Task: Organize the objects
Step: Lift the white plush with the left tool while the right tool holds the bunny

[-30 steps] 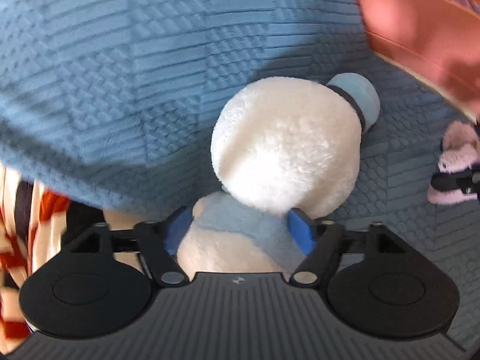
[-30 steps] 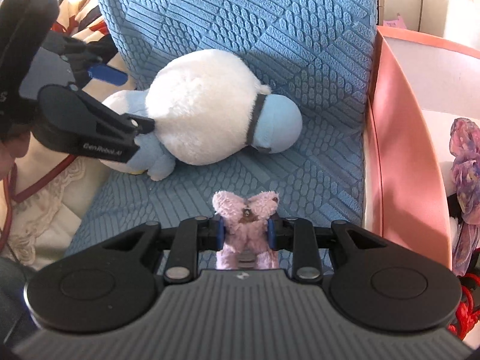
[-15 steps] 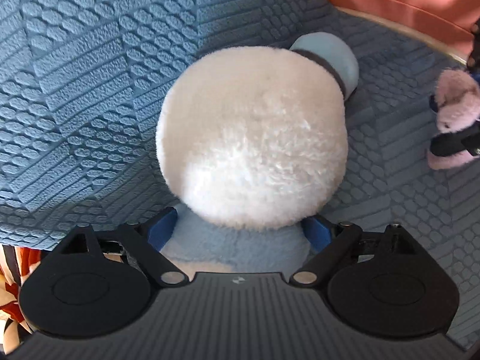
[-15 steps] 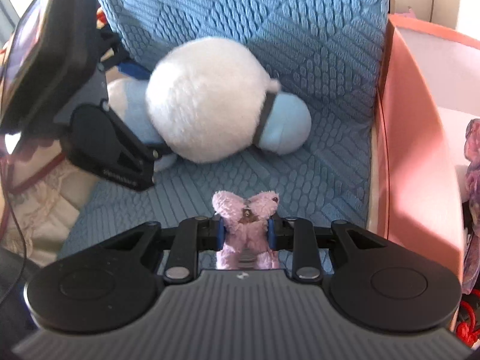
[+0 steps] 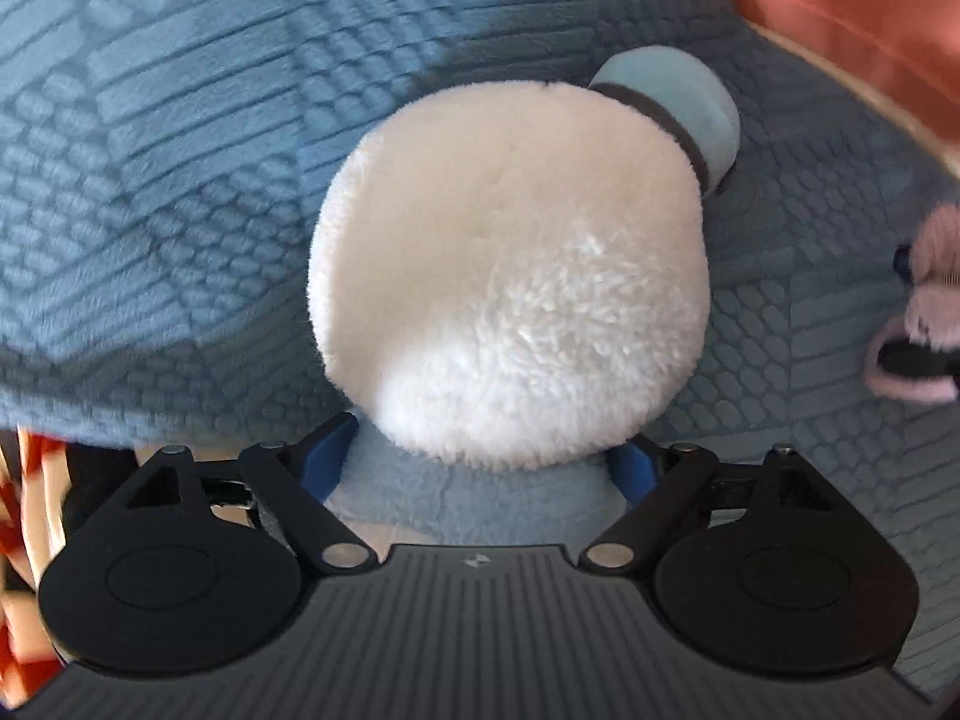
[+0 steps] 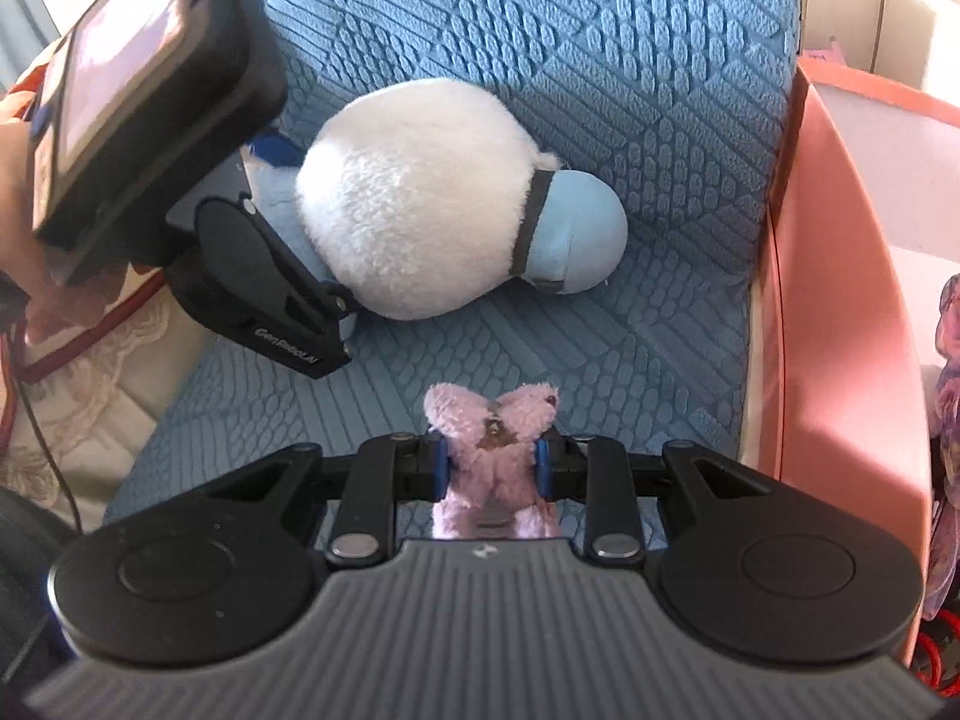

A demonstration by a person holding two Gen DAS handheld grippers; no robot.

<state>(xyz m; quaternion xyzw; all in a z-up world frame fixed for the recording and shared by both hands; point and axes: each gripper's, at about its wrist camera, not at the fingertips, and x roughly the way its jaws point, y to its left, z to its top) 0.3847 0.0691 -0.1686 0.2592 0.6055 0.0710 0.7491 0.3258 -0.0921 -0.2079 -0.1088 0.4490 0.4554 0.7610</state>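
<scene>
Blue pads of the left gripper (image 5: 483, 465) press either side of the white-and-blue plush (image 5: 510, 300), clamping its pale blue lower part; the toy lies ahead of the fingers on the blue quilted seat (image 5: 180, 150).

In the right wrist view, the right gripper (image 6: 491, 468) pinches the small pink plush (image 6: 492, 456), held above the seat, the pink armrest (image 6: 840, 330) to its right.

White-and-pale-blue plush toy (image 5: 510, 276), pink plush (image 6: 492, 450), blue geometric-textured cushion (image 6: 600, 60).
</scene>
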